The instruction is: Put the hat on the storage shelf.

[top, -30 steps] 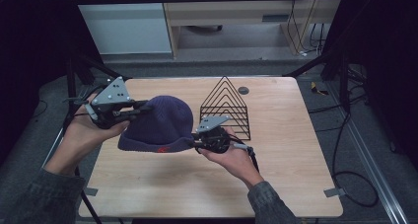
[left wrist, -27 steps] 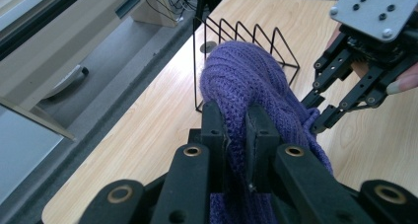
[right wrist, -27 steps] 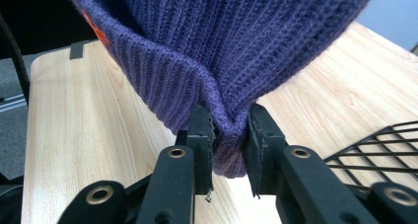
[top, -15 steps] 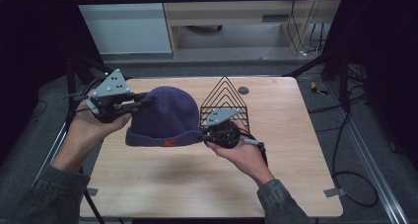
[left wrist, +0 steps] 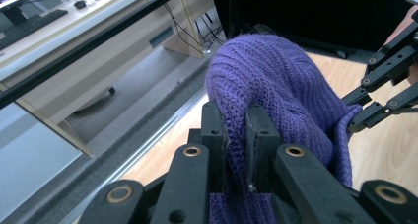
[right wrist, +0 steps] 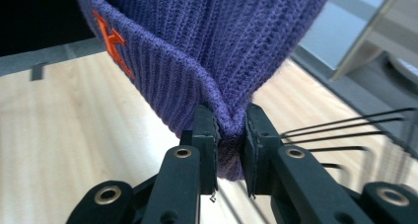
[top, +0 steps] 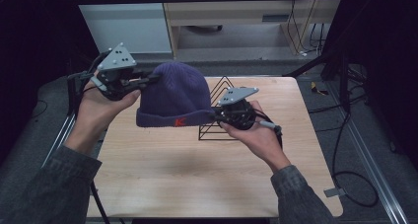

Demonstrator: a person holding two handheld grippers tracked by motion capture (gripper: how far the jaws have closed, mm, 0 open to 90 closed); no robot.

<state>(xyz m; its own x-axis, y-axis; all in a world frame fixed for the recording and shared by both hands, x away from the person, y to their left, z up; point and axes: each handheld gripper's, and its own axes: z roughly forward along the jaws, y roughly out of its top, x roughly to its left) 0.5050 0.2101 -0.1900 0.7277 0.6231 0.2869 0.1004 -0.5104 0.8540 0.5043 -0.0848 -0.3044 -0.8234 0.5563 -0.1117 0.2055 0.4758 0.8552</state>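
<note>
Left tongs (left wrist: 235,135) pinching beanie (top: 173,93), right tongs (right wrist: 230,135) clamping cuff

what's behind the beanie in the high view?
A black wire rack stands on the table behind the beanie. Its peak and lower frame show; the rest is covered by the hat and right gripper.

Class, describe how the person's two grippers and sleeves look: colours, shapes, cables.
Both the left gripper and the right gripper are black linkage frames with brass-ringed pivots, each topped by a grey three-cornered plate. Black cables trail from them. The sleeves are dark grey.
</note>
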